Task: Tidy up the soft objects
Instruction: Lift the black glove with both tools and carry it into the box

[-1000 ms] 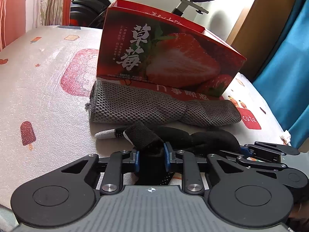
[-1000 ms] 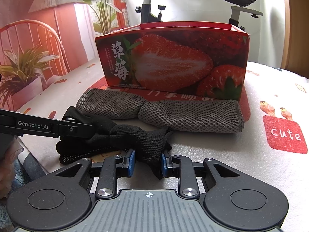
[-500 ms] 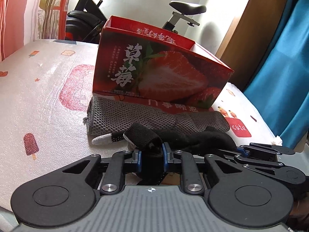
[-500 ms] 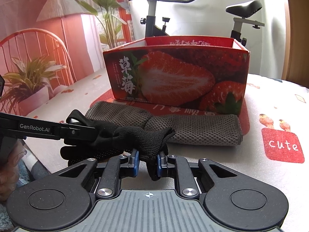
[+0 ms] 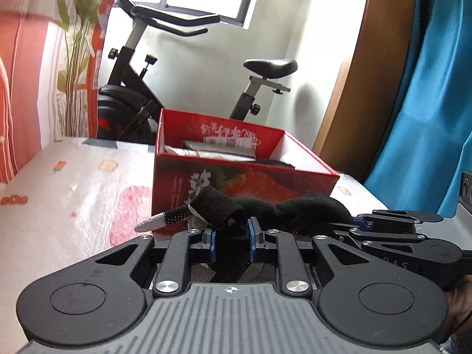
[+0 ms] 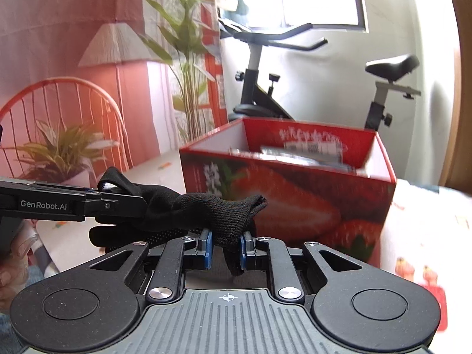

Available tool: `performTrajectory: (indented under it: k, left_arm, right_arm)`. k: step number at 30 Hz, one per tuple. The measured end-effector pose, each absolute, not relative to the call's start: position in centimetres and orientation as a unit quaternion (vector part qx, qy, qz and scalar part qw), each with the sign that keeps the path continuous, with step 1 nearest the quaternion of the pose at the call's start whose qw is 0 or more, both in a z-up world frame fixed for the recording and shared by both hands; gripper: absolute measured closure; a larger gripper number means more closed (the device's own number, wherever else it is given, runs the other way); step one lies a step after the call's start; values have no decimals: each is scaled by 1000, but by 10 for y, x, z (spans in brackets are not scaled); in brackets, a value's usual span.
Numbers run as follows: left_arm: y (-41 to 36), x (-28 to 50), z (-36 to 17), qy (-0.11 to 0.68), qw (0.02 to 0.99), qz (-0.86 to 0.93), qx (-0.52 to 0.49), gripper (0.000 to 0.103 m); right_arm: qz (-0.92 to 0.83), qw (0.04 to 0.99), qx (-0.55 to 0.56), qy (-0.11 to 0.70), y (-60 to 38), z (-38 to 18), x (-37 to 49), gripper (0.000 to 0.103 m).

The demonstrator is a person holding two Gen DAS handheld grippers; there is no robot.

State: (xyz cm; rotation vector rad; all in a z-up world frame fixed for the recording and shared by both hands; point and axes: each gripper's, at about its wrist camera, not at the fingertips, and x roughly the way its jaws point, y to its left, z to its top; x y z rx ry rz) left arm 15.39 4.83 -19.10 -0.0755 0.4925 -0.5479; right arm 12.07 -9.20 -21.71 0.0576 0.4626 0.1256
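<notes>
Red cardboard forms the strawberry box (image 5: 236, 177), open-topped, standing on the white printed bed cover (image 5: 73, 194) ahead of both grippers. The left wrist view looks down into the box and shows flat packets lying inside; the right wrist view shows the same contents only as a blur over the near rim (image 6: 283, 159). The right wrist view alone shows a printed backdrop with a chair and potted plant at the left. An exercise bike (image 5: 141, 88) stands behind the box in both views.

Black gloves (image 6: 206, 209) hang as one bundle between the two grippers, raised off the cover and level with the lower front of the box. The left wrist view alone shows a grey fingertip (image 5: 150, 222) sticking out to the left of the bundle.

Left gripper (image 5: 231, 237): jaws narrow, clamped on one end of the gloves, pointing at the box front. Right gripper (image 6: 224, 246): jaws narrow, clamped on the knit cuff end, likewise facing the box. Each gripper appears side-on at the edge of the other's view, so the two are held close together, their fingers converging on the bundle.
</notes>
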Motion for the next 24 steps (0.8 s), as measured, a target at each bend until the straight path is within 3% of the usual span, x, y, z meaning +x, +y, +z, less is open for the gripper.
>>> performTrajectory:
  k: [7,13,24]
  left_arm:
    - [39,204,-151,235,931,-275,-43,82]
    - [12,254,-135,227,933,-280,11,82]
    - [-31,324,-167,287,922,-259,16,82]
  right_arm:
    - [68,977,18,202,-101,-175,158,87]
    - [58,975,44,209,-128,-156,212,87]
    - [-11,957,91,274,-173,-191,282,88]
